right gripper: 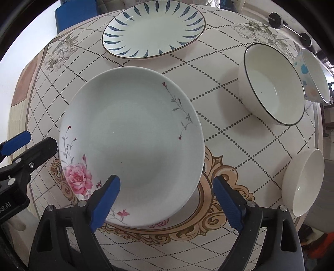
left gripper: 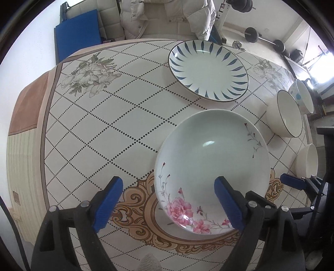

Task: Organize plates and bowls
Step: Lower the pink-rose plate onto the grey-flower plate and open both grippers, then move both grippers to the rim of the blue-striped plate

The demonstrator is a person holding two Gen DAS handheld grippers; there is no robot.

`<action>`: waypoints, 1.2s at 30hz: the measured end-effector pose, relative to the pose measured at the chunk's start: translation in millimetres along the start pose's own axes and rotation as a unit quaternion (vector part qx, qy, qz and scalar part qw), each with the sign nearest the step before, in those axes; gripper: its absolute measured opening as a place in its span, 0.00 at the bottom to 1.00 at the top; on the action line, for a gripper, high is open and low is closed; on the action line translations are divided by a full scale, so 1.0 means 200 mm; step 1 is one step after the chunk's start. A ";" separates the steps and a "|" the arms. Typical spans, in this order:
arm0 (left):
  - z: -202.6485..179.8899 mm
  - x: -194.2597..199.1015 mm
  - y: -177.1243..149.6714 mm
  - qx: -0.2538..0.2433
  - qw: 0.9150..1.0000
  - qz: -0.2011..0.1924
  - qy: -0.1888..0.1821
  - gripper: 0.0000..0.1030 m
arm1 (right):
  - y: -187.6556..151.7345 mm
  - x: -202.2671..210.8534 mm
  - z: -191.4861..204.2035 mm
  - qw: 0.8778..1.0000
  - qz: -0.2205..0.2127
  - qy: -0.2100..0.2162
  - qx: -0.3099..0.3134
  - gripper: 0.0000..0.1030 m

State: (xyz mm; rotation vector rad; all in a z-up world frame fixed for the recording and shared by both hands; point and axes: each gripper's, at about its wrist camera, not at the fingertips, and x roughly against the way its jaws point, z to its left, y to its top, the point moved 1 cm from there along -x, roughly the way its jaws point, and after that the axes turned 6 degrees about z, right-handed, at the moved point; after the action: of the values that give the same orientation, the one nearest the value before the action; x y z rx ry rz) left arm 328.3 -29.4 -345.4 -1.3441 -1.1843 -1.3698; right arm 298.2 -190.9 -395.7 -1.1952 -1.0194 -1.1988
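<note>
A white plate with pink flowers (left gripper: 210,164) (right gripper: 133,141) lies on the table near its front. A white plate with blue leaf strokes (left gripper: 207,69) (right gripper: 153,29) lies behind it. A white bowl with a dark rim (left gripper: 285,113) (right gripper: 272,83), a bowl with coloured dots (left gripper: 303,94) (right gripper: 314,75) and a plain white bowl (left gripper: 308,164) (right gripper: 305,181) stand on the right. My left gripper (left gripper: 169,200) is open above the flowered plate's left edge. My right gripper (right gripper: 167,201) is open above the same plate's near right edge. Both are empty.
The table (left gripper: 100,125) (right gripper: 229,129) wears a diamond-patterned cloth with flower prints. A blue panel (left gripper: 77,41) and a seat with a pale jacket (left gripper: 167,16) stand behind it. Barbells (left gripper: 263,39) lie on the floor at the back right.
</note>
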 end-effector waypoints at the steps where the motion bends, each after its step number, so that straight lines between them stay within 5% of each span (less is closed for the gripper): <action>1: -0.01 0.01 0.01 -0.002 1.000 -0.004 0.001 0.87 | -0.02 0.02 0.00 1.000 -0.002 0.001 -0.003 0.90; 6: -0.04 0.12 0.01 -0.012 0.999 -0.030 0.003 0.87 | -0.09 0.13 -0.03 0.999 -0.024 0.008 -0.019 0.90; 11: -0.05 0.31 0.11 -0.014 0.994 -0.106 0.005 0.87 | -0.09 0.30 -0.10 0.996 -0.066 0.045 -0.050 0.90; 14: -0.06 0.40 0.25 -0.018 0.989 -0.148 0.010 0.87 | 0.02 0.43 -0.13 0.991 -0.116 0.044 -0.045 0.90; 17: -0.05 0.39 0.45 -0.022 0.988 -0.149 0.020 0.87 | 0.21 0.54 -0.14 0.988 -0.146 0.023 -0.047 0.90; 20: 0.00 0.29 0.65 -0.016 0.993 -0.116 0.002 0.87 | 0.43 0.60 -0.20 0.986 -0.150 -0.001 -0.067 0.90; 23: 0.05 0.10 0.83 -0.006 0.998 -0.048 -0.037 0.84 | 0.68 0.57 -0.24 0.989 -0.133 0.021 -0.058 0.90; 27: 0.10 -0.16 0.98 0.016 0.996 0.033 -0.084 0.49 | 0.96 0.43 -0.30 0.992 -0.083 0.082 -0.057 0.89; 31: 0.08 -0.35 1.07 0.015 0.992 0.079 -0.100 0.37 | 1.15 0.26 -0.33 0.991 -0.041 0.103 -0.068 0.85; 36: 0.04 -0.46 1.10 0.003 0.991 0.100 -0.093 0.33 | 1.29 0.08 -0.36 0.989 -0.002 0.123 -0.085 0.57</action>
State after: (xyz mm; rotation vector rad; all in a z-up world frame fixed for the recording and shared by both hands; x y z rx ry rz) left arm 551.4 -65.1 -424.0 -1.5692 -1.1378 -1.1159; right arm 553.2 -269.6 -418.7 -1.1415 -0.7469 -1.4197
